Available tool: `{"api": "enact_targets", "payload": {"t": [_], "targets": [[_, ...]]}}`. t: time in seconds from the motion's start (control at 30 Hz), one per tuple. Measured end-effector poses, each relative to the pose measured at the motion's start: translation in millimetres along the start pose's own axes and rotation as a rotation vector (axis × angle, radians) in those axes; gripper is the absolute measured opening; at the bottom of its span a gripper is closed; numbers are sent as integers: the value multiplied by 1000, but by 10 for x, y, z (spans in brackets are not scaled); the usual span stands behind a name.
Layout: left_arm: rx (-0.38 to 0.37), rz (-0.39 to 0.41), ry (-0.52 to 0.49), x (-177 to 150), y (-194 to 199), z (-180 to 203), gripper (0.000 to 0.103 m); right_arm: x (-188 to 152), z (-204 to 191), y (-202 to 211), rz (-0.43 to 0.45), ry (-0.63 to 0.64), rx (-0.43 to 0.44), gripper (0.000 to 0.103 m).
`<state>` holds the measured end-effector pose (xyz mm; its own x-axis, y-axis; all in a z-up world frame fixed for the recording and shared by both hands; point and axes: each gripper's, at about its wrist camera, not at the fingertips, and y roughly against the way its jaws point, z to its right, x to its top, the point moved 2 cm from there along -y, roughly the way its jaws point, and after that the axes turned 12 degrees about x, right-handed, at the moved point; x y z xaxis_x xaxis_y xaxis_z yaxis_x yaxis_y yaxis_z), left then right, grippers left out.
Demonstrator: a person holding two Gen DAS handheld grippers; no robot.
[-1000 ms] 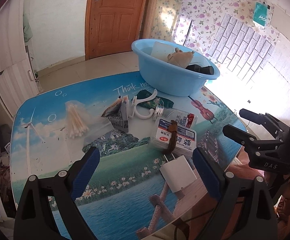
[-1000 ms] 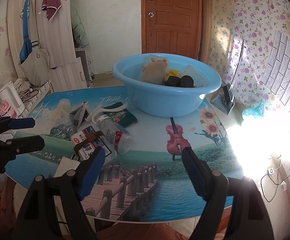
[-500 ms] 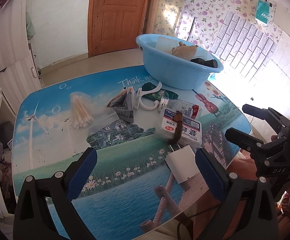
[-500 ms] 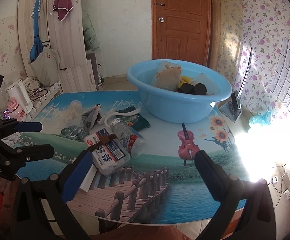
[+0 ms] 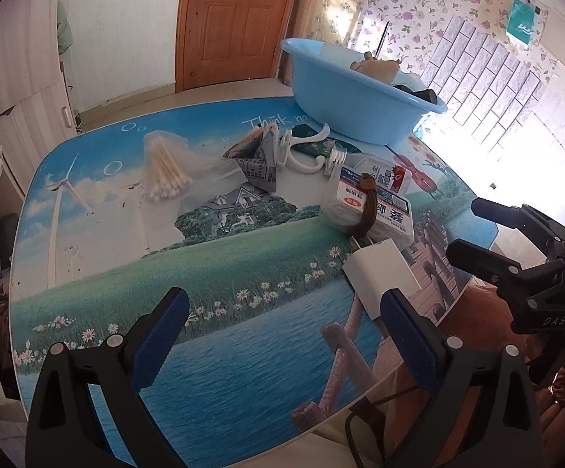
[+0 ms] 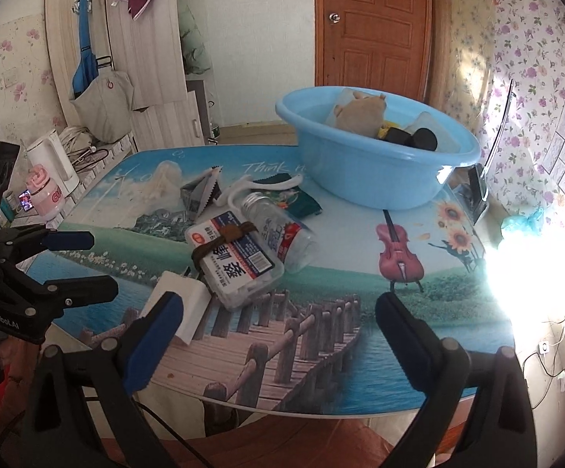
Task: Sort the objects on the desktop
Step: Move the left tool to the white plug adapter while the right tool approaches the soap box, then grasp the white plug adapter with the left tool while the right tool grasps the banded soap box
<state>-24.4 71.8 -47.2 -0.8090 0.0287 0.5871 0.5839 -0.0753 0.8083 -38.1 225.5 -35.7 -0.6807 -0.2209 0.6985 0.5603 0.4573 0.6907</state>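
A blue basin (image 5: 356,113) (image 6: 376,171) at the table's far side holds a plush toy (image 6: 360,113) and black items. Loose on the table lie a bag of cotton swabs (image 5: 165,171), a folded paper packet (image 5: 259,160), a white hook (image 5: 305,156), a clear bottle (image 6: 282,230), a clear toothpick box with a brown band (image 5: 372,210) (image 6: 235,261), and a white charger (image 5: 379,277) (image 6: 181,304). My left gripper (image 5: 282,331) is open and empty above the near table edge. My right gripper (image 6: 278,331) is open and empty, near the front edge, right of the charger.
The table (image 5: 204,265) has a printed landscape top. A dark green wrapper (image 6: 301,202) lies by the basin. A kettle and a pink cup (image 6: 48,191) stand on a side shelf at left. A wooden door (image 6: 372,27) is behind.
Both grippers have drawn back and risen a little from the table. The objects look farther away. Nothing on the table has moved.
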Motion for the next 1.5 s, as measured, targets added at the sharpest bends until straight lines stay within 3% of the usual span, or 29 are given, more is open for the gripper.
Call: {"api": "enact_targets", "payload": {"t": [0.23,0.37,0.6,0.67,0.73,0.77,1.07,1.4,1.43,1.5], "targets": [[-60,-9,-21,-11,-6,165,99,-37,82,-90,-21,-45,24,94],[-100,-18,-73,-8,-53,403,99,-38,147,-104,-25,-64,22,85],[-103,-34,-126,14,-172,646,96,-51,199,-103,-24,-76,17,84],[-89,-32,-124,9,-180,603,67,-47,196,-99,-20,-71,15,84],[-85,-35,-122,14,-161,549,47,-37,189,-107,-20,-62,17,84],[-80,-38,-117,17,-158,514,44,-28,183,-118,-21,-58,20,84],[-54,-39,-67,10,-129,265,40,81,25,-289,-32,-13,88,84],[-55,-40,-65,4,-121,250,40,156,-81,-544,-66,38,130,83],[-55,-40,-62,-6,-112,231,40,152,-95,-566,-71,46,131,81],[-53,-40,-58,-7,-110,215,40,139,-123,-631,-104,57,153,60]]}}
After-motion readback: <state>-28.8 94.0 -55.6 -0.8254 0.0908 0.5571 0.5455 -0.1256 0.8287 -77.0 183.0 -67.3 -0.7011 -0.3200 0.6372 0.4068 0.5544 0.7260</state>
